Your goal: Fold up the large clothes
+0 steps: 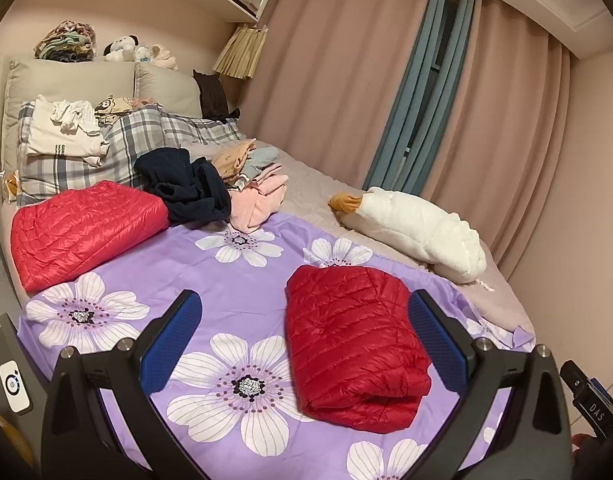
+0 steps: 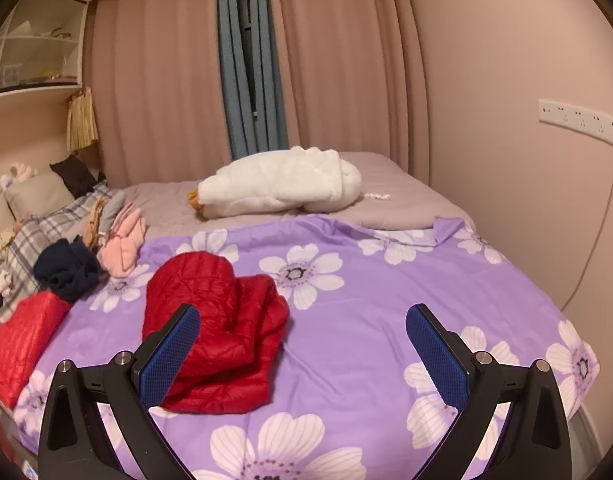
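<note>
bare purple sheet [image 2: 366,300] right of folded red jacket [image 2: 222,332], plush goose [image 2: 282,188] beyond

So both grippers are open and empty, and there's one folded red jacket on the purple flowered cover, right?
Not quite: there are two red jackets on the purple flowered cover, as the left wrist view shows. Both the left gripper and right gripper are open and empty.

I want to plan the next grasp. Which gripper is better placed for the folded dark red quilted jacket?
Left gripper: open, the jacket lies between its fingers. Right gripper has it off-centre.
</note>
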Available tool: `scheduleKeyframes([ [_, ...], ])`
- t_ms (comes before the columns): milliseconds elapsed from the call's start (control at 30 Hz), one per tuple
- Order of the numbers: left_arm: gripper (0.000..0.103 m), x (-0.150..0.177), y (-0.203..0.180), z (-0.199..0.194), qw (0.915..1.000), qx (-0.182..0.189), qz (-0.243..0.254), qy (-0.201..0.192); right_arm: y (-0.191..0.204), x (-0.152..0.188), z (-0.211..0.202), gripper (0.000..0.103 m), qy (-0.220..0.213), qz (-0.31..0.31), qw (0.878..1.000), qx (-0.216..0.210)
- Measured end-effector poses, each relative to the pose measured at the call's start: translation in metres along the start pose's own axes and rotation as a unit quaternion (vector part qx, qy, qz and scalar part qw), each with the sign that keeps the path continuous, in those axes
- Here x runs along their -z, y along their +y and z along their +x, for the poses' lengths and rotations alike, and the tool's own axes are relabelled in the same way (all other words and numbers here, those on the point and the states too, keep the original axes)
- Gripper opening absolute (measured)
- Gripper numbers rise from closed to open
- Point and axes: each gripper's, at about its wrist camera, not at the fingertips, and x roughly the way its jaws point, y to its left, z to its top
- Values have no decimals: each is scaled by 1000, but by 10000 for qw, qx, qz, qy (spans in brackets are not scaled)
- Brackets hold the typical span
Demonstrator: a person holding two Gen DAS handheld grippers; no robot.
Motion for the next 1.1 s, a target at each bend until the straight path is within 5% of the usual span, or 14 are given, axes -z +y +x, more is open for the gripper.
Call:
scheduleKeyframes([
  [1100, 103, 3, -12, 2, 9997, 65, 209, 115, -6, -4, -1, 102, -66, -22, 9999, 127],
])
